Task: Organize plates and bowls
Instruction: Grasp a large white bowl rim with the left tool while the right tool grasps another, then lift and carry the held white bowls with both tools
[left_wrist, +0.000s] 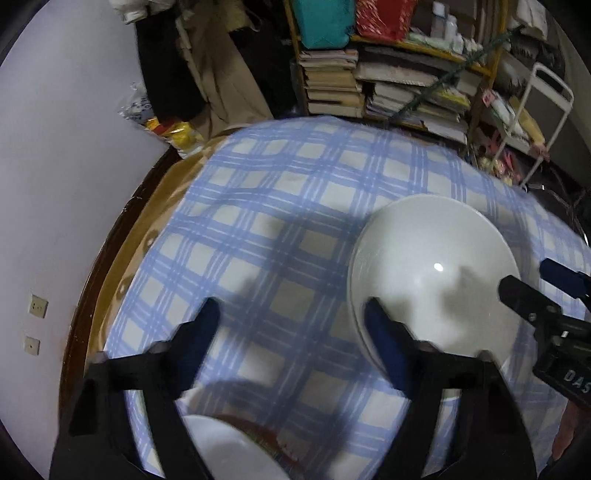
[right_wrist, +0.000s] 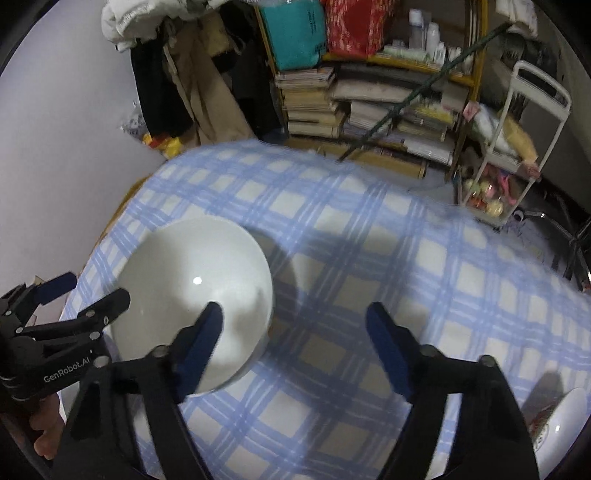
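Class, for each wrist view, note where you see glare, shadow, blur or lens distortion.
Left wrist: glare spot on the white bowl, finger shadows inside it, blurred tablecloth edge, walls curved by fisheye. Right wrist: same glare, dark bowl shadow on the cloth, blurred far cloth edge.

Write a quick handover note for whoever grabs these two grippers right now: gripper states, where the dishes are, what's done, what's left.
Left gripper: open, empty, above the checked tablecloth, its right finger over the rim of the large white bowl.
Right gripper: open, empty, its left finger over the same bowl.
White plate sits at the near edge below the left gripper; a red-patterned plate lies at the right edge of the right view.
Done: nothing stacked yet.
Left: gather the dishes together.
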